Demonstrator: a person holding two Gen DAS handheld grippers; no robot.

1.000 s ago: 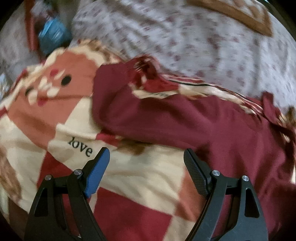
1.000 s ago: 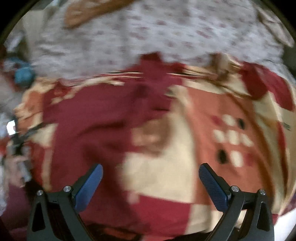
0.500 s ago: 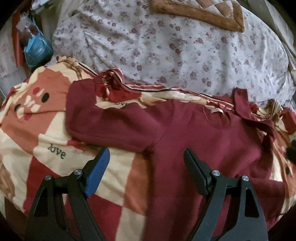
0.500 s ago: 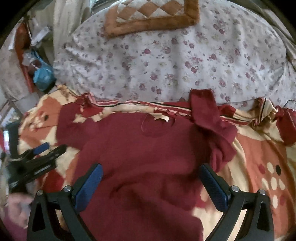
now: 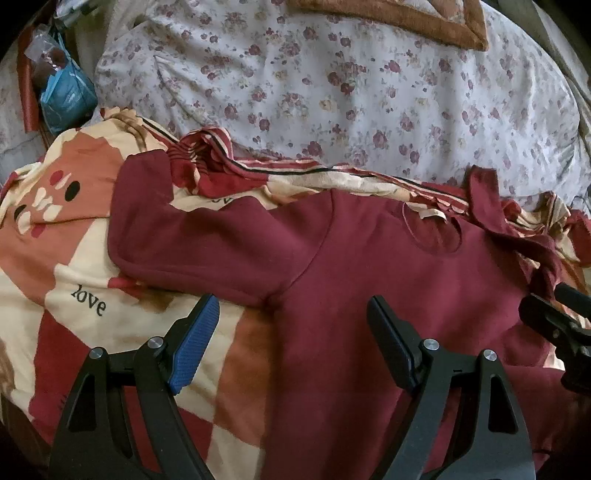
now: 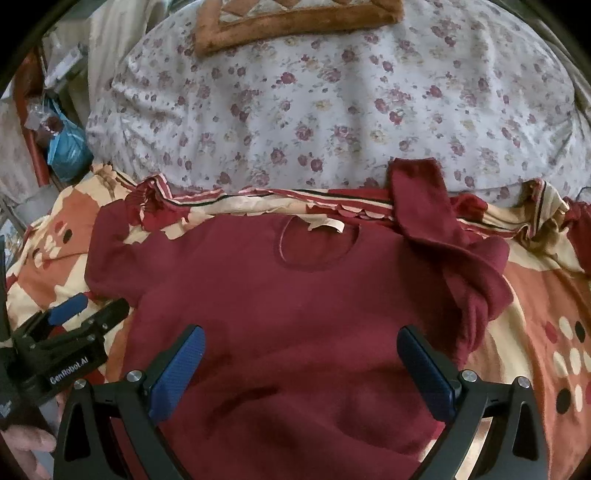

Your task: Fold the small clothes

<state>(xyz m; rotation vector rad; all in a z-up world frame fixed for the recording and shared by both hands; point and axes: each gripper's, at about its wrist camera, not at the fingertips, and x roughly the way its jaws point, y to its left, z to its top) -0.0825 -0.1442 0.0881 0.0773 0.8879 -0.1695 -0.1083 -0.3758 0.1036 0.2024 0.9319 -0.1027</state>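
A small dark red long-sleeved top (image 5: 369, 266) lies face up on a patterned blanket, neckline away from me; it also shows in the right wrist view (image 6: 295, 306). Its left sleeve (image 5: 192, 236) is spread flat out to the side. Its right sleeve (image 6: 454, 243) is crumpled and bent up toward the pillow. My left gripper (image 5: 291, 328) is open and empty above the left armpit. My right gripper (image 6: 301, 354) is open and empty above the chest. Each gripper shows at the edge of the other's view.
A red, cream and orange checked blanket (image 5: 74, 258) covers the bed. A floral duvet or pillow (image 6: 314, 103) bulges just behind the top, with a brown quilted cushion (image 6: 295, 22) on it. A blue bag (image 5: 66, 96) and clutter sit at the far left.
Both views swung and settled over the top, which now lies centred. The left sleeve lies spread flatter than before. Both grippers stayed open.
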